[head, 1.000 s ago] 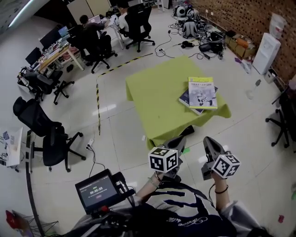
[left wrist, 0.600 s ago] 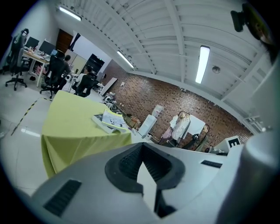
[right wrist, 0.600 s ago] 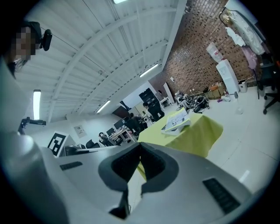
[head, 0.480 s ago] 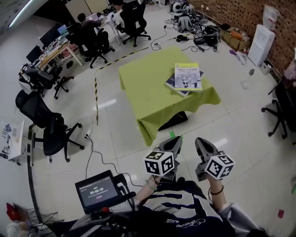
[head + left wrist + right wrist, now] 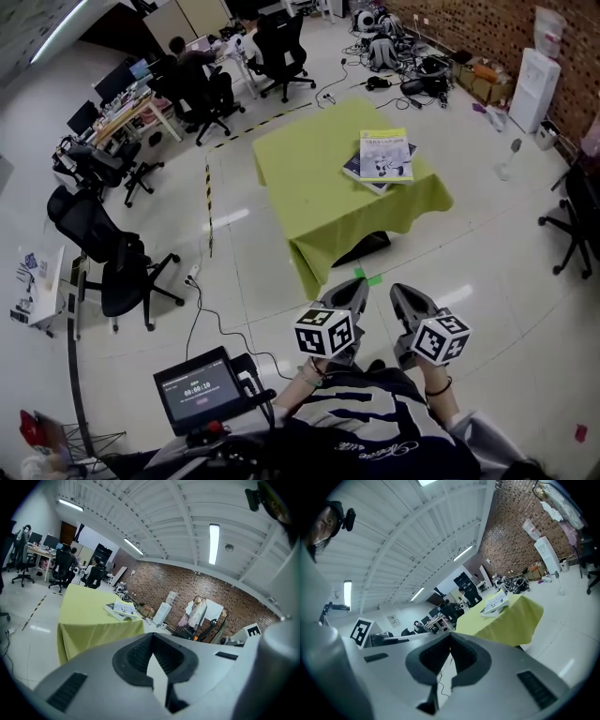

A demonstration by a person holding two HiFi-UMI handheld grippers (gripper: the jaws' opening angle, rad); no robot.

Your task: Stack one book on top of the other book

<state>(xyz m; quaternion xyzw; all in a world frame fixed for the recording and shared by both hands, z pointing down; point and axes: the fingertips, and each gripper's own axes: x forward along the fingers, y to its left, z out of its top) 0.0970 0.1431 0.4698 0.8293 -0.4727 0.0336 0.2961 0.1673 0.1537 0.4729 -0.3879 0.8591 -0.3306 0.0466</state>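
Books lie stacked well ahead of both tongs; yellow-white book rests on top of dark book, towards the far right of the green-draped surface; left tongs are closed and empty; right tongs, just beside them, are likewise closed on nothing.

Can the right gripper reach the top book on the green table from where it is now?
Probably not yet. The right gripper is held near the body, jaws shut and empty, while the top book lies on the green table across the floor. Nothing blocks the way; stepping closer should do.
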